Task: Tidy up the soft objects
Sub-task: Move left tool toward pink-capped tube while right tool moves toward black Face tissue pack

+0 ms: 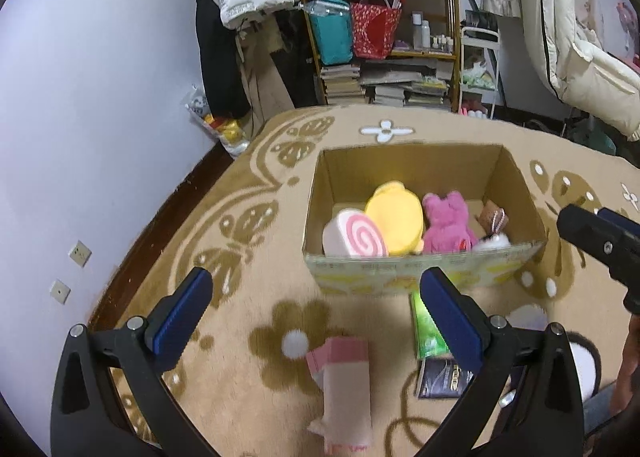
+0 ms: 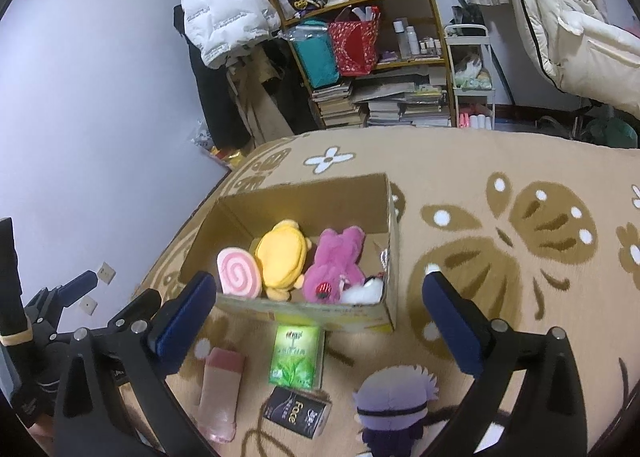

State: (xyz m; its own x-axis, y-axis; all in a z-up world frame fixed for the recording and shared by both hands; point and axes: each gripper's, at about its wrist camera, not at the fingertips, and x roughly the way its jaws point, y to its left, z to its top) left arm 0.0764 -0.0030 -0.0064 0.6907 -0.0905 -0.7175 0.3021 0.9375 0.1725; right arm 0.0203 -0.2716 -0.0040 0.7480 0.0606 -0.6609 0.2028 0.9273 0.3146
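An open cardboard box (image 1: 424,271) (image 2: 304,311) stands on the patterned rug. Inside lie a pink swirl roll plush (image 1: 354,235) (image 2: 238,277), a yellow plush (image 1: 396,219) (image 2: 282,257), a pink bear plush (image 1: 446,223) (image 2: 334,265) and a small white plush (image 1: 496,241) (image 2: 362,291). A pink and beige soft toy (image 1: 346,385) (image 2: 222,389) lies on the rug below my left gripper (image 1: 318,285), which is open and empty. A doll with pale hair (image 2: 390,405) lies on the rug under my right gripper (image 2: 318,289), also open and empty.
A green tea box (image 1: 426,331) (image 2: 296,357) and a dark "Face" box (image 1: 440,377) (image 2: 298,411) lie in front of the cardboard box. A cluttered shelf (image 1: 384,29) with stacked books stands behind. The wall (image 1: 80,117) is at the left.
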